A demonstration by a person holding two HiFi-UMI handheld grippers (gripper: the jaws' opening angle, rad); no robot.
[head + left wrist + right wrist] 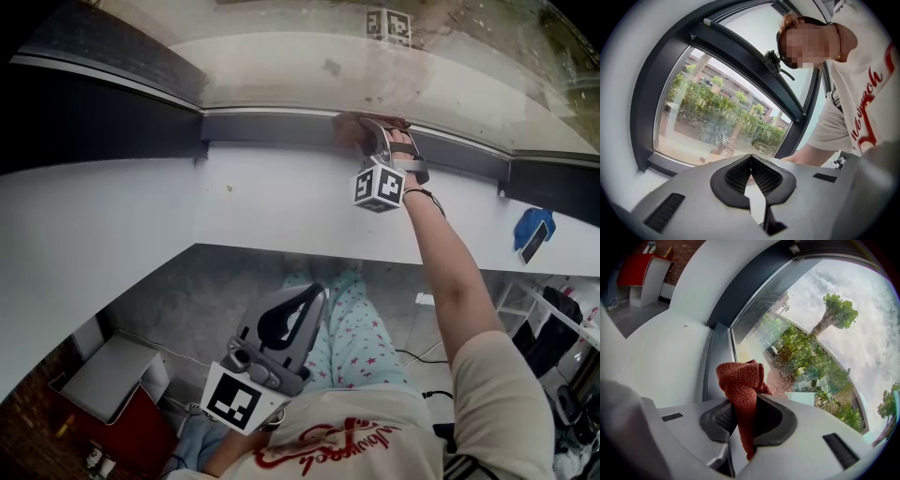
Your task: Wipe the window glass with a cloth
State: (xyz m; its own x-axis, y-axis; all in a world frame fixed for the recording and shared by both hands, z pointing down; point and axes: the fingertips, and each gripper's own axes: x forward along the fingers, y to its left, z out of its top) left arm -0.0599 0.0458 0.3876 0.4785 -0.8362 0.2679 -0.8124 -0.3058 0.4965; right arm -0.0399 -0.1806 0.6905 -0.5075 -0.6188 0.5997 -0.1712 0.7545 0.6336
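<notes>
My right gripper [372,127] reaches out to the bottom edge of the window glass [309,61], above the dark frame [272,127]. It is shut on a rust-red cloth [742,385], whose bunched end sticks out past the jaws next to the glass [815,329]. From the head view only a reddish bit of the cloth [349,128] shows against the frame. My left gripper [312,292] hangs low by the person's waist, shut, with nothing in it; in the left gripper view its jaws [750,158] meet in front of the window [717,108].
A wide white sill [262,202] runs below the frame. A blue object [532,231] lies on the sill at the far right. A grey and red cabinet [108,389] stands on the floor at lower left. The person's outstretched arm [450,272] crosses the sill.
</notes>
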